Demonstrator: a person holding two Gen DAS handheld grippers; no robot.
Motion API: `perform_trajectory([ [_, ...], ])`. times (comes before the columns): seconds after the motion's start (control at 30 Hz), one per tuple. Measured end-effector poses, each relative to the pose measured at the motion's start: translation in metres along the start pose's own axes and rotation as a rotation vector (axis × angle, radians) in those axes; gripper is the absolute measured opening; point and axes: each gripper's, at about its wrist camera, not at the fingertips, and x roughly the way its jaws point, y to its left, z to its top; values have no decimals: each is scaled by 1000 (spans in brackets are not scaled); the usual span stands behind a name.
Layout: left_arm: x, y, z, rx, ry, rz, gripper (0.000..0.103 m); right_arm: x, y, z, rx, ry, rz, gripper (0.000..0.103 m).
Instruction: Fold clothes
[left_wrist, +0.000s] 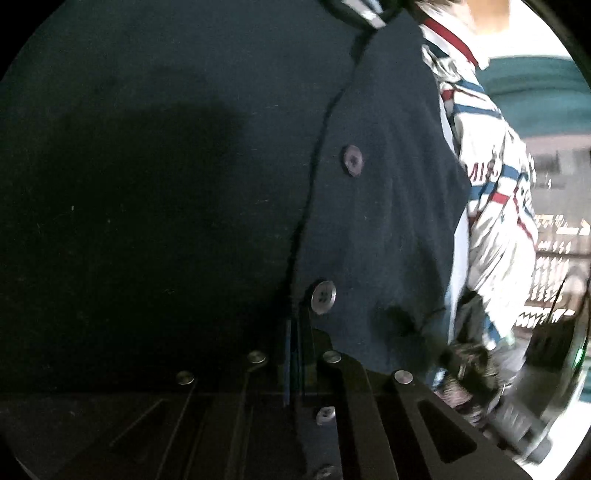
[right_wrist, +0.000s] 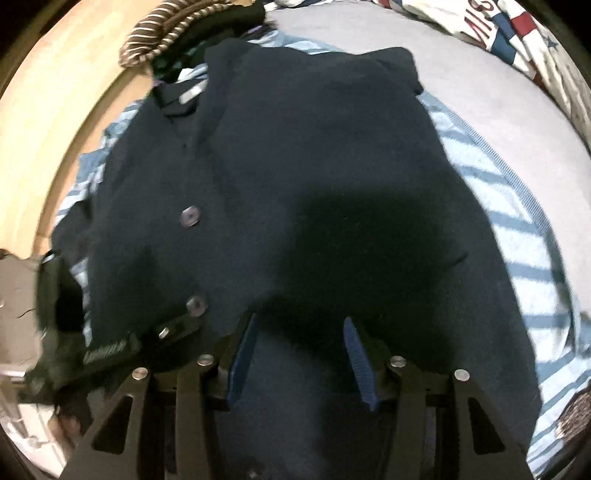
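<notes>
While I lean over the bed: navy button-up shirt (right_wrist: 295, 192) spread on a striped garment (right_wrist: 517, 236).
Left gripper (left_wrist: 295, 354): pinched on the shirt's placket (7 o'clock).
Right gripper (right_wrist: 301, 354): my fingers apart, nothing clamped.

Both wrist views close above shirt (right_wrist: 295, 166)

Dark navy, plain, with grey-purple buttons (right_wrist: 190, 216): the shirt (right_wrist: 295, 166). Light blue and white stripes on the cloth under it (right_wrist: 517, 229). Pale grey for the bed sheet (right_wrist: 461, 70). White with red and blue bands, dark letters and a blue star on the printed fabric (right_wrist: 524, 33). Brown and cream stripes on the knitted piece (right_wrist: 166, 33). Light wood tone on the floor (right_wrist: 55, 92). Black metal with blue ribbed pads (right_wrist: 360, 363) on the right hand-held gripper (right_wrist: 301, 360); black also on the left hand-held gripper (left_wrist: 295, 339).
</notes>
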Motion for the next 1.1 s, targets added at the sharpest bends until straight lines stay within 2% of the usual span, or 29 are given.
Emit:
perform_trajectory([
  [0.03, 0, 2, 0, -9, 1, -8, 3, 1, 4, -7, -7, 11, 18, 48],
  [0.07, -1, 2, 0, -8, -2, -6, 3, 2, 7, -15, -14, 22, 36, 39],
  [0.17, -2, -1, -2, 20, -22, 31, 3, 20, 17, -45, -45, 87, 63, 25],
  [0.27, -5, -4, 0, 41, -48, 67, 3, 46, 23, -67, -59, 139, 40, 24],
  [0.43, -24, 6, 4, 13, -123, 94, 3, 30, 52, -76, -176, 121, 17, 27],
  [0.5, -29, 17, 9, -25, -134, 81, 3, 22, 51, -61, -157, 93, 44, 27],
  [0.57, -32, 26, 13, -67, -146, 47, 3, 16, 45, -35, -112, 40, 33, 27],
  [0.7, -50, 36, 23, -123, -272, -16, 3, 17, 51, 29, -91, -44, 30, 28],
  [0.8, -57, 45, 30, -184, -349, -127, 4, 32, 67, 68, -115, -78, 49, 32],
  [0.83, -57, 49, 32, -202, -364, -153, 13, 38, 70, 77, -116, -85, 56, 33],
  [0.87, -58, 52, 34, -213, -379, -160, 33, 44, 71, 82, -103, -96, 54, 36],
  [0.93, -61, 58, 38, -232, -410, -170, 50, 69, 77, 92, -77, -91, 34, 42],
  [1.0, -66, 61, 41, -227, -428, -161, 50, 99, 83, 90, -94, -26, 13, 46],
  [1.03, -68, 65, 37, -220, -432, -166, 50, 99, 91, 87, -155, -55, -14, 49],
  [1.07, -68, 65, 37, -219, -437, -181, 50, 97, 98, 85, -225, -44, -19, 55],
  [1.1, -67, 64, 37, -218, -442, -207, 50, 94, 102, 82, -278, -34, -16, 56],
])
